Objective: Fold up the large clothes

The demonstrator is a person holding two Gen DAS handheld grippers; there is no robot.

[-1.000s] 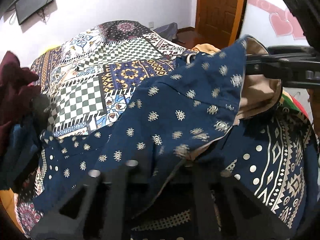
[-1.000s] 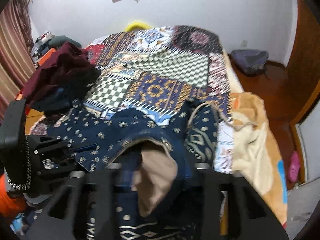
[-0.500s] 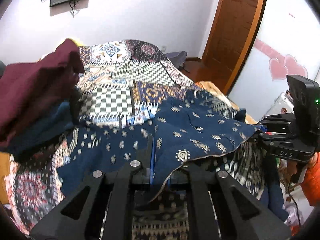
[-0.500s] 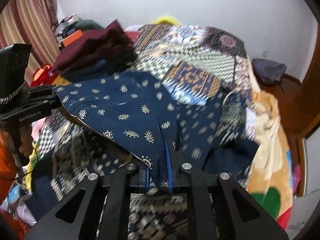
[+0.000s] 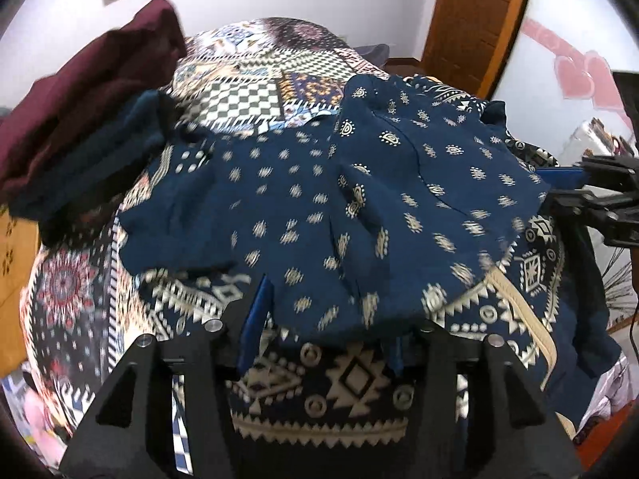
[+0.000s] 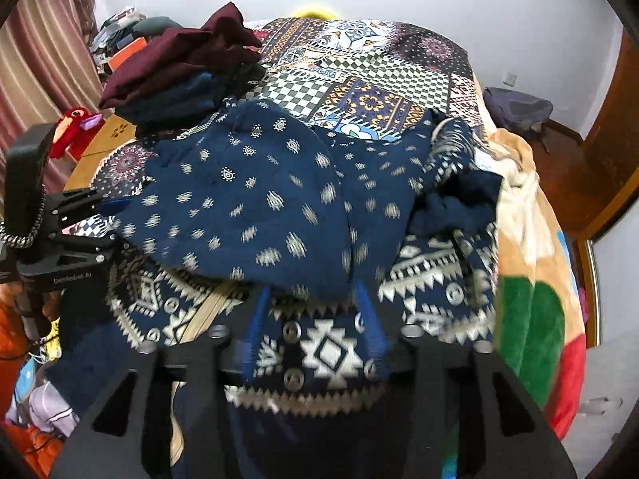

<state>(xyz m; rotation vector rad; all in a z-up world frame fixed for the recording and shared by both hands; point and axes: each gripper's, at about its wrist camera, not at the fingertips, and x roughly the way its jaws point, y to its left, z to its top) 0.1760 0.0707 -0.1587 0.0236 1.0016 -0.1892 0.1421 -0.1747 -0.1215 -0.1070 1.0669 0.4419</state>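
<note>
Both grippers released: left gripper [image 5: 325, 315] and right gripper [image 6: 315, 311] fingers spread, navy garment [image 6: 255, 203] draped mid-frame on quilt [image 6: 359, 80], maroon pile [image 6: 179, 60] upper left.

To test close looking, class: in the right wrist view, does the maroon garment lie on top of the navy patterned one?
No: the maroon garment sits on a separate pile behind the navy patterned garment.

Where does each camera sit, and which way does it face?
Left wrist: on the left gripper, facing along its open fingers over the navy garment toward the door.
Right wrist: on the right gripper, fingers open, facing the curtain.
Shared: the garment, the maroon pile, each other's gripper.
</note>
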